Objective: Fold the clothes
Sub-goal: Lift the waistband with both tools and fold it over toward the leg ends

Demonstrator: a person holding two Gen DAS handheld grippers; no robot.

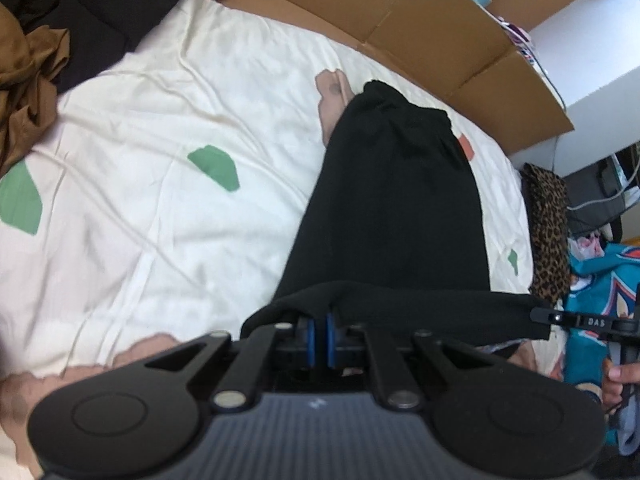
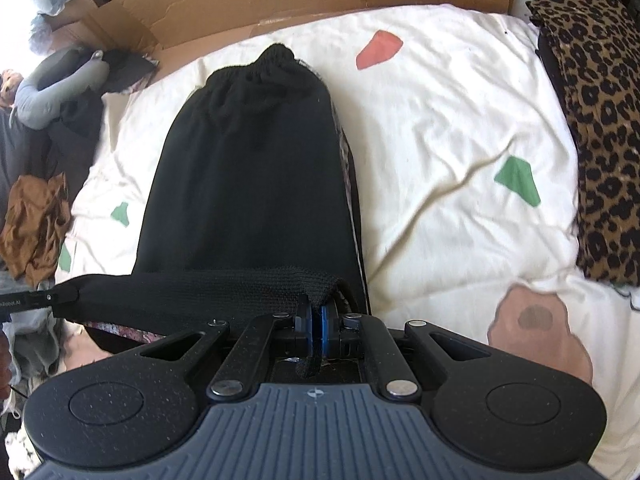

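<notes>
I am looking down on a bed whose cream bedspread, printed with green, red and tan patches, fills most of both wrist views. Flattened cardboard stands along its far edge. The black garment, a knit piece with a gathered elastic end lying toward the cardboard, stretches lengthways across the bedspread toward me; its near edge is lifted off the bed and pulled out into a straight band between my two tools. A patterned lining or second layer shows along its right edge and below the lifted band in the right wrist view; I cannot tell which it is.

A folded leopard-print cloth lies at the right side of the bed, well apart from the garment. At the left side sits a heap with a rust-brown garment and dark clothes.

My left tool is clenched on the left corner of the lifted band, the black knit bunched over its blue pads. My right tool is clenched on the right corner, with a tuft of knit hanging out behind the pads. Each tool's tip shows at the far end of the band in the other's view.
</notes>
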